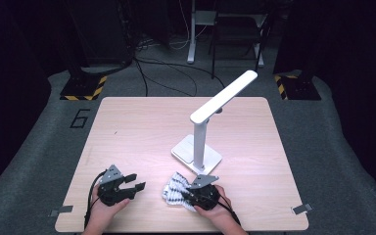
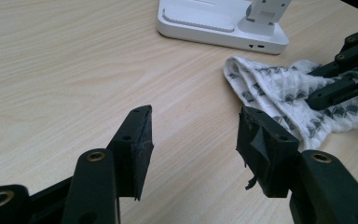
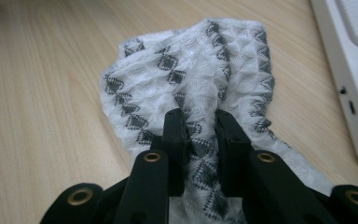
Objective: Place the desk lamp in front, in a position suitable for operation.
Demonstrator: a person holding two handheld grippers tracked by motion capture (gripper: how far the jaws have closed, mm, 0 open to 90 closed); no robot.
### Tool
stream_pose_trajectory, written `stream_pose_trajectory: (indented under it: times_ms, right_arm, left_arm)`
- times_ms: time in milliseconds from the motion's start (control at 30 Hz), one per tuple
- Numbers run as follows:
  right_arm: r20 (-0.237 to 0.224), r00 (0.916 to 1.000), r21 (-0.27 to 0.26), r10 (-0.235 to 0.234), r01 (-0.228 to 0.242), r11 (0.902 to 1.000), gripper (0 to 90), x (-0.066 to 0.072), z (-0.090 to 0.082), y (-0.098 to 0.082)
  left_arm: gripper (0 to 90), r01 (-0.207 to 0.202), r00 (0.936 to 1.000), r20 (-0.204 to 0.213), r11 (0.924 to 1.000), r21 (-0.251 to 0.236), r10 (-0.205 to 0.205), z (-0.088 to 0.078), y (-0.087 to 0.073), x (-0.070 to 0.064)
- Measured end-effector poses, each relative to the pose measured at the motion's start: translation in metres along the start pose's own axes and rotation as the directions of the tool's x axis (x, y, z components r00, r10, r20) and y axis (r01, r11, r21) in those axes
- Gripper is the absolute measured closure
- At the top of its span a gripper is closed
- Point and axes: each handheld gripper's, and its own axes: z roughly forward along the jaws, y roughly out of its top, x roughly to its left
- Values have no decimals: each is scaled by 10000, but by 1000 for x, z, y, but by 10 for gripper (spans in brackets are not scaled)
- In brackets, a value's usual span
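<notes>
The right hand-held gripper [image 3: 200, 135] has its two black jaws drawn close together on a raised fold of the cloth [image 3: 191, 88], with the fabric pinched between the pads. In the high view this right hand-held gripper [image 1: 190, 192] lies low at the near edge of the counter [image 1: 142, 127], pointing toward the left, with a hand behind it. The cloth [image 1: 176, 191] lies bunched on the wood directly at its tips, and the greater part of it spreads away from the jaws toward the lamp

The left hand-held gripper [image 2: 193, 140] stands about half open, with bare wood showing between its pads; it holds nothing and touches nothing. In the high view the left hand-held gripper [image 1: 133, 185] sits near the cloth on the left and is clear of it. Seen from this gripper, the cloth [image 2: 279, 93] lies just beyond the tip of one jaw, and the other gripper's black fingers rest on its far part

The cloth is a soft white weave with a puckered, waffle-like surface and rows of grey diamond shapes, gathered into loose ridges. The counter is pale wood grain, smooth and matt. Behind the cloth stands a white desk lamp [image 1: 203, 142] on a flat, square base [image 2: 205, 21] with rounded corners and a ribbed pad on top. It has an upright post and a long, slanted head. The base stands near the cloth, not touching it
</notes>
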Motion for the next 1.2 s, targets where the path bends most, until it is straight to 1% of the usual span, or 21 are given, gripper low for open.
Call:
stream_pose_trajectory:
  times_ms: [67, 233, 300, 400, 433, 467, 500, 533, 567, 600, 633, 667, 700, 733, 833, 900, 933, 1000, 1067, 1133, 1200]
  right_arm:
    - [135, 9997, -216, 197, -194, 9996, 764, -4, -8, -2]
    - [434, 9965, -634, 710, -682, 9957, 764, -12, -26, -9]
    - [714, 9915, -594, 1091, -1049, 9927, 765, -19, -36, -15]
    - [936, 9888, -574, 1159, -1108, 9922, 765, -27, -43, -19]
    - [1073, 9861, -590, 1269, -1211, 9909, 765, -30, -47, -21]
    - [1445, 9756, -650, 1654, -1574, 9854, 767, -38, -57, -27]
    - [1665, 9703, -654, 1753, -1665, 9839, 767, -40, -60, -28]
    - [1836, 9653, -712, 1857, -1754, 9819, 768, -45, -65, -31]
    - [1836, 9653, -712, 1857, -1754, 9819, 768, -45, -65, -31]
    - [2327, 9443, -894, 2326, -2173, 9720, 768, -54, -75, -36]
    - [2327, 9443, -894, 2326, -2173, 9720, 768, -54, -75, -36]
    - [2884, 9230, -999, 2548, -2357, 9667, 769, -64, -84, -42]
    - [2884, 9230, -999, 2548, -2357, 9667, 769, -64, -84, -42]
    - [3052, 9133, -1023, 2696, -2500, 9628, 769, -68, -87, -44]
    - [3768, 8690, -1350, 3207, -2910, 9472, 769, -83, -101, -53]
    - [4225, 8299, -1694, 3643, -3226, 9313, 768, -90, -111, -58]
    - [4393, 8215, -1732, 3636, -3197, 9316, 768, -93, -114, -60]
    - [4747, 7925, -1775, 3829, -3399, 9235, 766, -98, -119, -65]
    - [4914, 7767, -1594, 3940, -3645, 9175, 762, -104, -117, -70]
    - [4830, 7624, -1360, 4307, -4206, 8970, 737, -111, -111, -77]
    - [4761, 7615, -1415, 4399, -4273, 8929, 713, -111, -110, -77]
  left_arm:
    - [457, -129, 9999, 6, 9999, -23, 129, 1, 1, 1]
    - [457, -57, 10000, 39, 9998, -167, 58, 5, 5, 3]
    - [456, -46, 9999, 112, 9996, -282, 49, 8, 8, 3]
    - [456, -49, 9996, 262, 9998, -189, 54, 10, 10, 2]
    - [456, -193, 9994, 279, 9996, -183, 198, 11, 11, 2]
    - [454, -139, 9993, 330, 9997, -221, 147, 12, 12, 1]
    - [454, -315, 9989, 354, 9993, -198, 322, 14, 13, 1]
    - [452, -256, 9988, 401, 9995, -194, 263, 15, 13, 0]
    - [451, -256, 9988, 401, 9995, -194, 263, 15, 13, 0]
    - [450, -225, 9990, 371, 9994, -260, 235, 16, 13, -1]
    - [450, -252, 9990, 366, 9993, -287, 263, 16, 14, 0]
    - [448, -202, 9990, 385, 9993, -309, 214, 17, 14, -1]
    - [448, -218, 9987, 444, 9995, -248, 229, 16, 14, 0]
    - [448, -148, 9988, 465, 9996, -253, 160, 16, 15, 0]
    - [448, -218, 9989, 415, 9993, -310, 231, 16, 15, 1]
    - [448, -108, 9991, 405, 9994, -340, 122, 16, 15, 1]
    - [448, -100, 9991, 416, 9993, -346, 115, 16, 15, 2]
    - [447, -59, 9994, 332, 9989, -462, 74, 16, 15, 1]
    - [445, -121, 9994, 318, 9990, -433, 134, 16, 15, 1]
    - [440, -122, 9993, 356, 9993, -357, 135, 15, 15, 1]
    - [433, -234, 9992, 313, 9990, -389, 246, 14, 14, 1]
